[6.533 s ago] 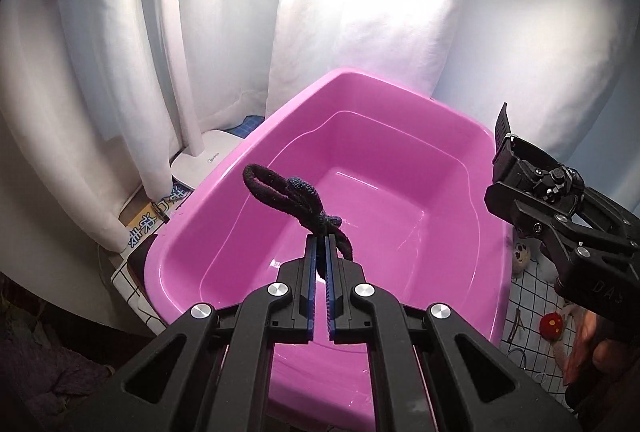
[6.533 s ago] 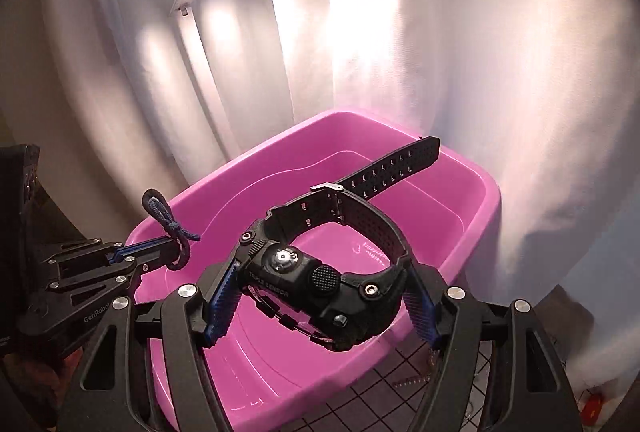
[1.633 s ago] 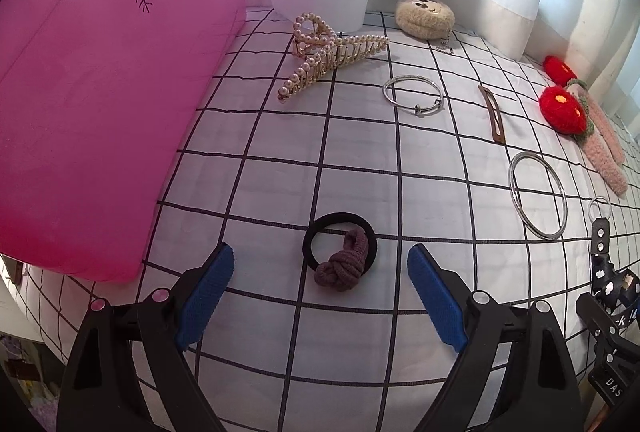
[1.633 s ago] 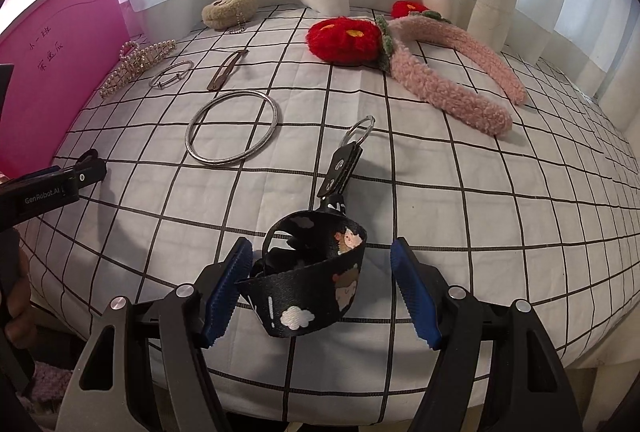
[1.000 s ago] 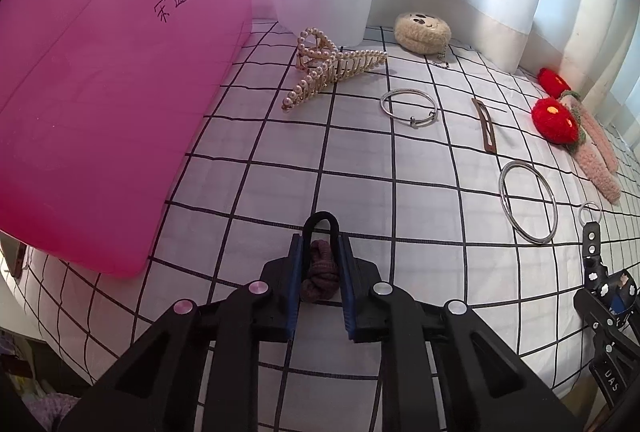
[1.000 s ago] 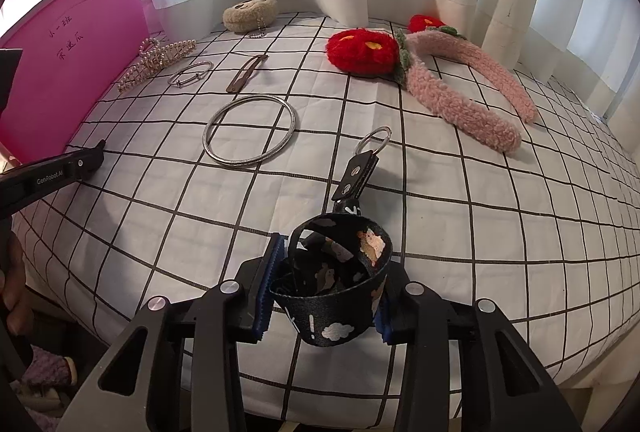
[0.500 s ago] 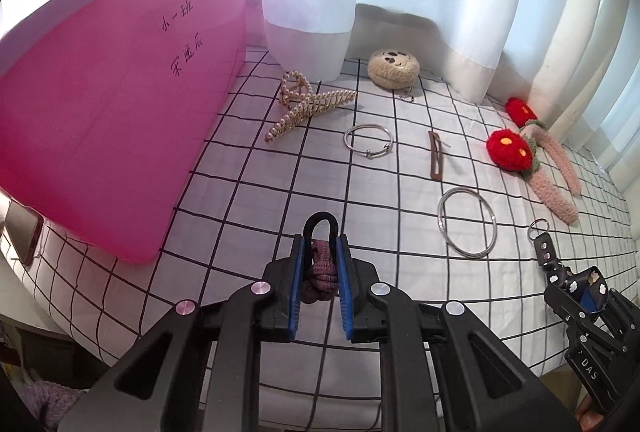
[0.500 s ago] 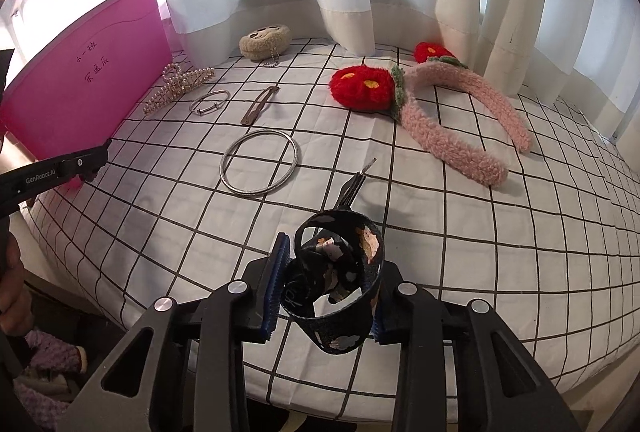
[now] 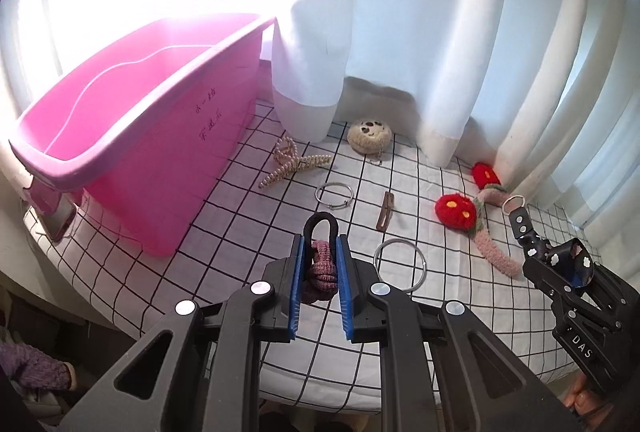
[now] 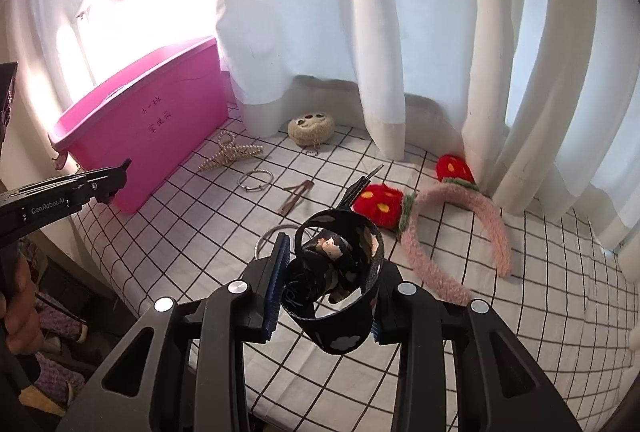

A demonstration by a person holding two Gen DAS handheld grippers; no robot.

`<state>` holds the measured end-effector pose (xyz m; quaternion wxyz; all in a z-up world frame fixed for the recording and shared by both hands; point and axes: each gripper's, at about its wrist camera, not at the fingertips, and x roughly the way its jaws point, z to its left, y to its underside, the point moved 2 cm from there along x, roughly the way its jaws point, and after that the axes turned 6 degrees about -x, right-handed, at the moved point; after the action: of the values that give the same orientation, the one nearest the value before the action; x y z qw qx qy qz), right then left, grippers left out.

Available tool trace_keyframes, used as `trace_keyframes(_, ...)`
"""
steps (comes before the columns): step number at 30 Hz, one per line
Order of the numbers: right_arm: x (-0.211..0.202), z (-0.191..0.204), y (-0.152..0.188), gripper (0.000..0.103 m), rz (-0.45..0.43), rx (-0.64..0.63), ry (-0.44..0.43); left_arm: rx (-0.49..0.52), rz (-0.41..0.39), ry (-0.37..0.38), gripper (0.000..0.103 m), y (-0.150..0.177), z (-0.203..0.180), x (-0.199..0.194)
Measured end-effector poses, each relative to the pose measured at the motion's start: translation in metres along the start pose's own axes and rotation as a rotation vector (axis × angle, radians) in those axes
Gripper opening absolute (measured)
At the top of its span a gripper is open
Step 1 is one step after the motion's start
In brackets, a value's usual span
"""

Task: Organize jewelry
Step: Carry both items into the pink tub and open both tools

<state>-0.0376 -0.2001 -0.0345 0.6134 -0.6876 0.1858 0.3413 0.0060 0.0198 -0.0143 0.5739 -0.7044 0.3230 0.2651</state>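
My left gripper point(image 9: 319, 264) is shut on a hair tie with a mauve knot point(image 9: 322, 266), held well above the checked cloth. My right gripper point(image 10: 330, 274) is shut on a black patterned strap keychain point(image 10: 334, 272), also lifted; it shows in the left wrist view point(image 9: 560, 256) at the right. The pink plastic bin point(image 9: 132, 136) stands at the left, open side up; it also shows in the right wrist view point(image 10: 148, 120).
On the checked cloth point(image 9: 224, 232) lie a pearl claw clip point(image 9: 292, 164), a thin bangle point(image 9: 334, 194), a brown hair clip point(image 9: 386, 216), a large metal ring point(image 9: 398, 264), a round plush charm point(image 9: 370, 136) and a pink headband with red flowers point(image 10: 452, 224). White curtains hang behind.
Both grippers have risen higher above the cloth with their items held. The bin's open top has come into view.
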Motion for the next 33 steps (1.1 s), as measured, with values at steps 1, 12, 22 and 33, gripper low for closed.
trace_keyframes(1,-0.001,0.0,-0.007,0.033,-0.013,-0.015,-0.019,-0.015,-0.017,-0.009,0.016,-0.002,0.001,-0.007)
trace_keyframes(12,0.0,0.059,-0.112,0.033,-0.144,-0.155,-0.24,-0.118,-0.151,-0.115,0.016,-0.055,0.049,-0.069)
trace_keyframes(22,0.038,0.152,-0.22,0.033,-0.206,-0.226,-0.344,-0.165,-0.183,-0.149,0.016,-0.122,0.133,-0.058)
trace_keyframes(33,0.14,0.243,-0.275,0.033,-0.026,-0.3,-0.426,-0.231,-0.029,-0.155,0.016,-0.163,0.212,0.01)
